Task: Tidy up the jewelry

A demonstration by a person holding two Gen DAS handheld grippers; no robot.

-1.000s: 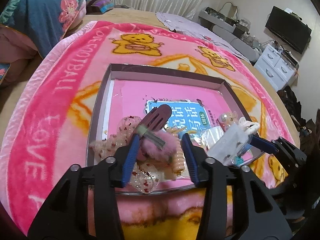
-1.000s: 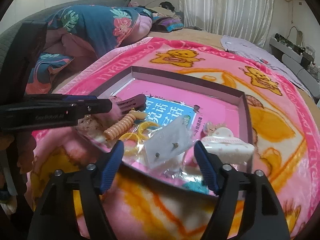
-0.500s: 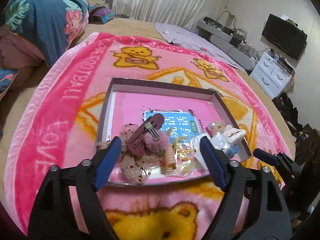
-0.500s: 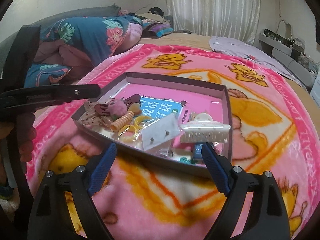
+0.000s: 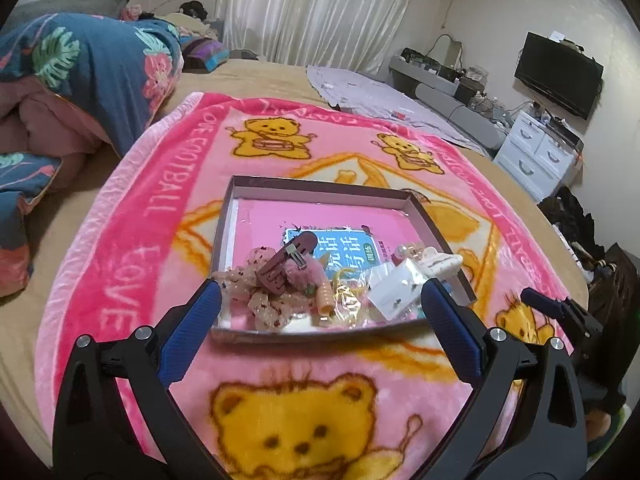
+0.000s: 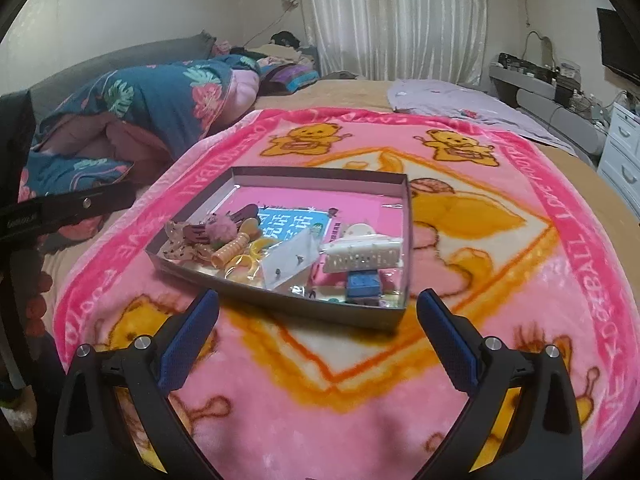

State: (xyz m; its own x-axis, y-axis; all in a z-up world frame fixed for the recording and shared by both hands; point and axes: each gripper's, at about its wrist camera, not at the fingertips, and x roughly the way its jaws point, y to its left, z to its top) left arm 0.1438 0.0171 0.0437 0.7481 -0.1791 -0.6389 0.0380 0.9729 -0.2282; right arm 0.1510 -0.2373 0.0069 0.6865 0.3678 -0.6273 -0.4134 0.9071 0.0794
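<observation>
A shallow grey box (image 5: 320, 187) (image 6: 280, 300) lies on the pink bear blanket, with hair clips and jewelry heaped along its near side. A brown hair clip (image 5: 286, 264) rests on a pink pompom (image 5: 308, 276), beside an orange spiral tie (image 5: 325, 298) and a white earring card (image 5: 394, 292). A white claw clip (image 6: 362, 256) and a blue item (image 6: 362, 285) lie at the right. My left gripper (image 5: 322, 298) hangs short of the box's near wall, jaws still opening, nothing between them. My right gripper (image 6: 318, 304) is likewise back from the box, jaws opening and empty.
The blanket (image 5: 132, 240) covers a bed. A blue floral quilt (image 5: 92, 68) is piled at the far left. A white drawer unit (image 5: 540, 152) and a TV (image 5: 558, 72) stand at the right. The right gripper's tip (image 5: 552, 308) shows at the left view's right edge.
Both grippers opened wide and drew back and up from the box. The left jaws let go of the brown clip and pompom; the right jaws left the earring card in the box.
</observation>
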